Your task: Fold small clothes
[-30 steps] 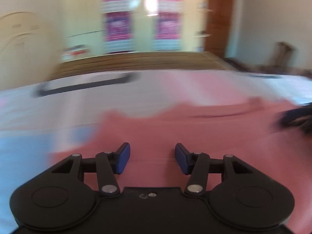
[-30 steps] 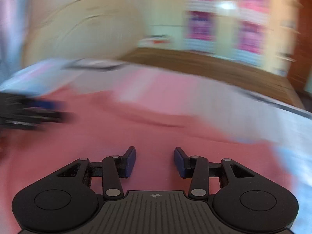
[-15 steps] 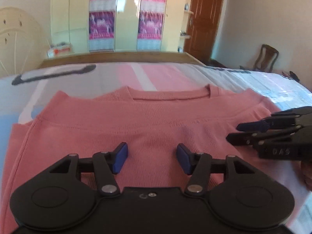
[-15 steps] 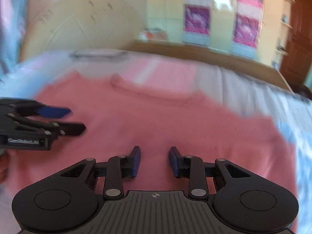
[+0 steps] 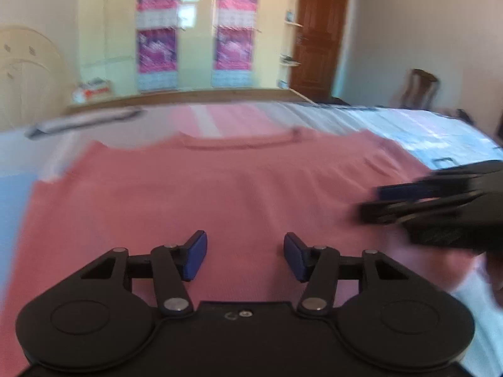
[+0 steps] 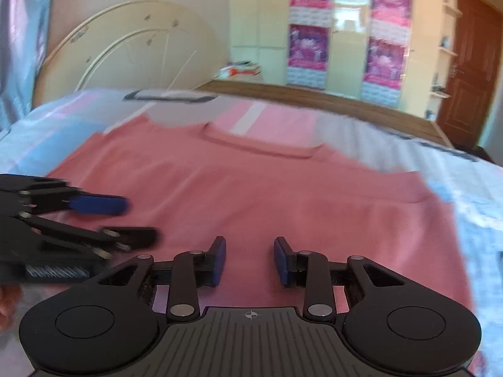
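Left wrist view: pink shirt [image 5: 239, 194] lies flat on the bed [image 5: 418, 132], collar toward the footboard [image 5: 195, 95], its side edges showing with bare sheet beyond them. Left gripper [image 5: 245, 256] hovers over the shirt's middle, jaws apart, nothing between them. Right gripper [image 6: 249, 260] does likewise just beside it, jaws apart at a narrower gap and empty. Wardrobe [image 6: 345, 31], door [image 6: 471, 62], chair [image 5: 421, 89] and headboard [image 6: 132, 50] stand well apart from the shirt.

No legible txt; posters [image 6: 308, 44], gripper label blurred
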The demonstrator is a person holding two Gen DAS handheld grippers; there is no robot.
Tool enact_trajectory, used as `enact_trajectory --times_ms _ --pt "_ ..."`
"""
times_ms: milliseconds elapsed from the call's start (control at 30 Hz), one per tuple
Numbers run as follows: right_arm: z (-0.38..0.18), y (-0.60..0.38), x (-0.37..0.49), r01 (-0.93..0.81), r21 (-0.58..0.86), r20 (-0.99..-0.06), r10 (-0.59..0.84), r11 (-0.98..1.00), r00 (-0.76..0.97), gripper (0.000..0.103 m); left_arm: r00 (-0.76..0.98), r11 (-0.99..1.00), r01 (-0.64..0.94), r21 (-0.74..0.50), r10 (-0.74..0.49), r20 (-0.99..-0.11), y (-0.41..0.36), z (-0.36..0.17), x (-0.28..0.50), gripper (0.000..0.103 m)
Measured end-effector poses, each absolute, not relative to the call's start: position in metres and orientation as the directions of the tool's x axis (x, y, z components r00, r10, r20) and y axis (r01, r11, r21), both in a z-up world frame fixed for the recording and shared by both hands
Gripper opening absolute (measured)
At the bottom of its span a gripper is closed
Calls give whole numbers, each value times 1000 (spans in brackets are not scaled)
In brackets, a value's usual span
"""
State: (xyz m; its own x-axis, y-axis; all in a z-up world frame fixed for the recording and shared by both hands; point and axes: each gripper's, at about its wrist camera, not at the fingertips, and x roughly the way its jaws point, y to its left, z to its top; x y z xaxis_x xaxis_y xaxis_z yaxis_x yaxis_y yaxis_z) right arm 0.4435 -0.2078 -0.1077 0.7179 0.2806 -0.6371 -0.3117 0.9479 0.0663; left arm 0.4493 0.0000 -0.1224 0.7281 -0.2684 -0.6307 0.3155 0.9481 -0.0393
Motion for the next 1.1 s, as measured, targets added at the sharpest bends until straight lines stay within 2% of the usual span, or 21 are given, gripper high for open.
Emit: enact_trajectory --times_ms 100,167,233,333,433,500,567,633,733,833,967,1033,1100 --pt "-116 -255 438 -161 70 -683 165 985 712 32 726 968 242 -64 -225 -650 41 -128 448 53" --pt "-117 -290 434 -65 96 -703 114 993 702 32 727 980 192 -55 -180 -663 69 -132 447 58" --pt "-118 -311 432 -25 105 -714 93 994 694 32 727 980 170 -102 -195 -658 88 -132 442 58" --pt "-111 -310 426 -38 84 -717 87 996 692 32 728 985 144 -95 -170 -664 83 -120 436 52" --pt "-92 -288 402 -98 113 -665 149 989 732 32 745 971 202 -126 -236 -624 57 -106 419 54" --pt "-90 -262 391 -171 102 -645 196 980 738 32 737 962 255 -102 -261 -623 32 -108 412 54" --pt "-100 -236 389 -216 106 -669 231 970 707 32 709 954 283 -94 -274 -650 10 -118 412 55" --pt "-118 -219 388 -206 92 -722 208 974 659 32 714 960 276 -43 -235 -660 -5 -128 410 57" --pt "-118 -203 368 -228 11 -713 167 974 681 32 721 958 287 5 -212 -660 -11 -123 399 57" --pt "-116 -204 357 -259 18 -716 193 966 671 32 727 953 295 75 -173 -664 -7 -127 392 57" --pt "-118 -235 355 -189 42 -730 159 981 665 32 724 975 221 -17 -175 -668 43 -138 383 58" --pt "-113 -256 349 -109 22 -733 91 994 674 32 744 985 173 18 -118 -658 61 -134 378 46" --pt "-112 -281 349 -37 12 -742 34 999 670 32 768 993 116 2 -89 -634 84 -133 374 46"
